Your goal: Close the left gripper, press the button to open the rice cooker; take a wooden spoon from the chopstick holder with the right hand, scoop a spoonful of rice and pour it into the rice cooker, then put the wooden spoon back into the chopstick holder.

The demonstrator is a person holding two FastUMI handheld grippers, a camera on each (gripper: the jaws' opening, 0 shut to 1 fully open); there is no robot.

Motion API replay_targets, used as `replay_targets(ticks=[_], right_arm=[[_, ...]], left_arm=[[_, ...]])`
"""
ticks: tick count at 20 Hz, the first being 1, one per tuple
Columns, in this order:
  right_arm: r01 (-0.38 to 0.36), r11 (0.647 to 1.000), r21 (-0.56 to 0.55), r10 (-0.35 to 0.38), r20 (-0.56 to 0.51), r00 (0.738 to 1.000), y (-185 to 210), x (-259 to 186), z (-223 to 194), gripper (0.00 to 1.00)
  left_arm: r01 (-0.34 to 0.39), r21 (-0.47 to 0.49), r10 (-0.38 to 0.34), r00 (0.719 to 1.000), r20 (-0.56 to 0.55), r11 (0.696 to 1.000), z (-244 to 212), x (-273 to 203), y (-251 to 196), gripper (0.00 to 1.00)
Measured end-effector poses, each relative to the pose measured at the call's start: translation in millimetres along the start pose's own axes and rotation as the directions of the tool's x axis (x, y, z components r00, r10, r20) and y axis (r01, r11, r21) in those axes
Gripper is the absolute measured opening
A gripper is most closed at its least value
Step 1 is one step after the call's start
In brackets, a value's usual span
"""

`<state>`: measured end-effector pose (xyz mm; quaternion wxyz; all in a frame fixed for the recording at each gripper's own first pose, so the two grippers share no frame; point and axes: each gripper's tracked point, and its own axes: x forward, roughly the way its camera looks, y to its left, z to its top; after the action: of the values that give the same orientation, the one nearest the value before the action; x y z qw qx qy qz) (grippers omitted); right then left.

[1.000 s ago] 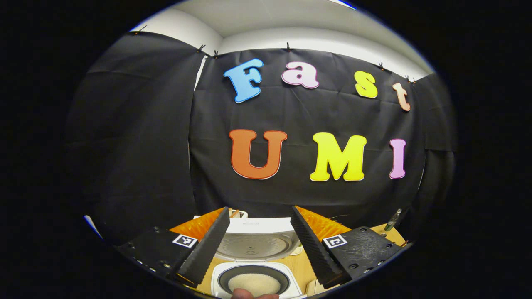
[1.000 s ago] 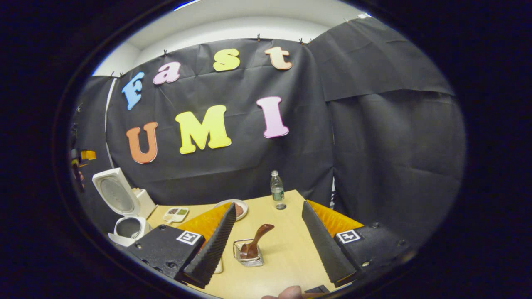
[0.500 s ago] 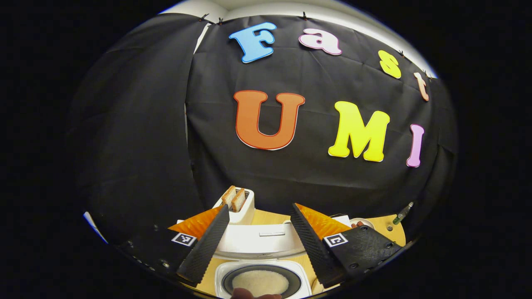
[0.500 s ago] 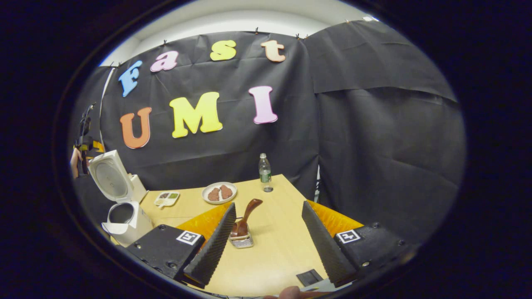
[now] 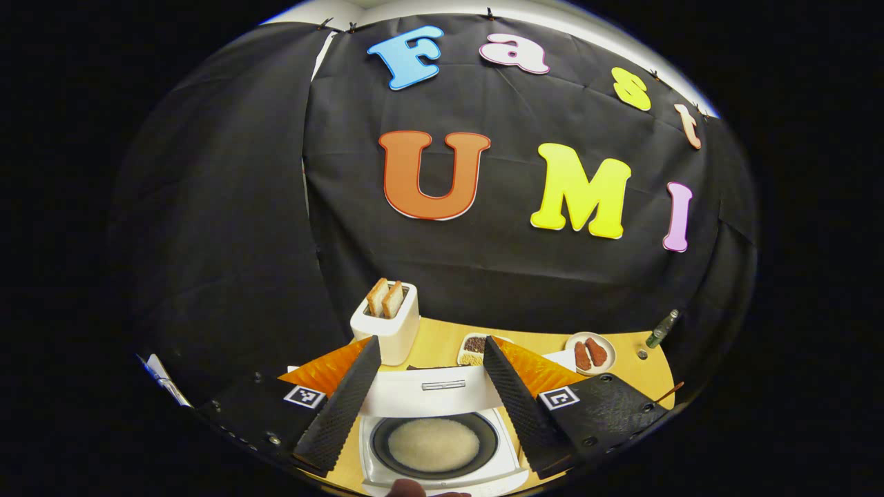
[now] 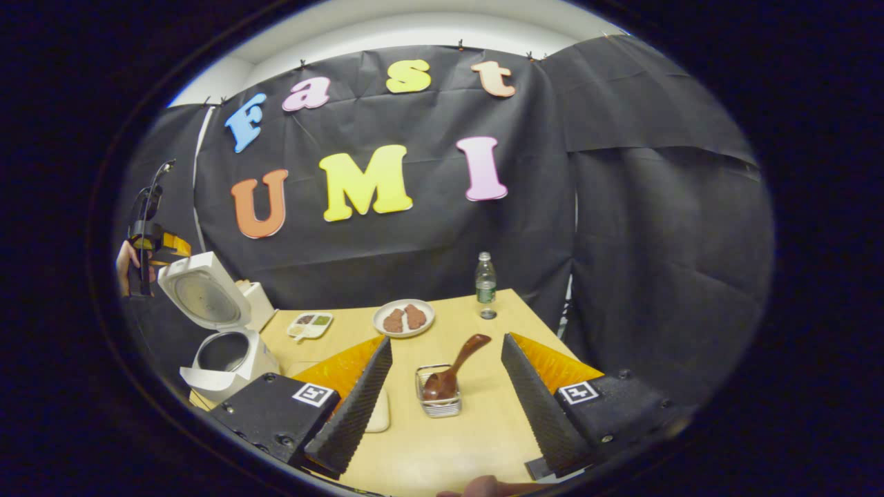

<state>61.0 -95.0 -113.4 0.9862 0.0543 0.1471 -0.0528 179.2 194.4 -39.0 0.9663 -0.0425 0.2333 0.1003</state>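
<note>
Between the wide-open right claw [image 6: 442, 400] fingers stands the wire chopstick holder [image 6: 439, 399] with its brown wooden spoon [image 6: 456, 364], lined up for gripping, while beyond it the left claw [image 5: 427, 404], also wide, hangs above the lid-up white rice cooker [image 5: 438, 442].

The rice cooker [image 5: 436, 414] is white, with a dark inner pot [image 5: 483, 452] holding pale white rice [image 5: 433, 445]. The left gripper [image 5: 431, 373] has black ridged fingers [image 5: 338, 414] backed in orange, each carrying a black-and-white square marker. The toaster [image 5: 387, 331] is white, its bread golden brown. The right gripper [image 6: 445, 373] wears the same black and orange. The wooden spoon [image 6: 452, 366] is dark brown, the chopstick holder [image 6: 439, 404] silver wire, the desk [image 6: 449, 449] light tan.
</note>
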Motion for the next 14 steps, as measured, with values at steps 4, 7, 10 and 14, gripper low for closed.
replay_targets(ticks=[4,7,10,14], right_arm=[[-0.068,0.998,0.009,0.068,-0.004,0.998,26,14,1,1.0],[-0.099,0.995,0.015,0.099,-0.024,0.995,37,21,-5,1.0],[-0.119,0.993,-0.006,0.118,-0.04,0.992,46,20,-7,0.99],[-0.141,0.99,-0.025,0.14,-0.056,0.989,63,17,-12,0.99]], left_arm=[[0.054,-0.058,-0.06,0.991,-0.117,0.997,-61,-32,-15,0.96],[0.077,-0.121,-0.103,0.968,-0.229,0.99,-113,-49,-25,0.97],[0.072,-0.129,-0.106,0.954,-0.279,0.989,-146,-55,-26,0.97],[0.046,-0.196,-0.112,0.934,-0.339,0.98,-170,-56,-25,0.97]])
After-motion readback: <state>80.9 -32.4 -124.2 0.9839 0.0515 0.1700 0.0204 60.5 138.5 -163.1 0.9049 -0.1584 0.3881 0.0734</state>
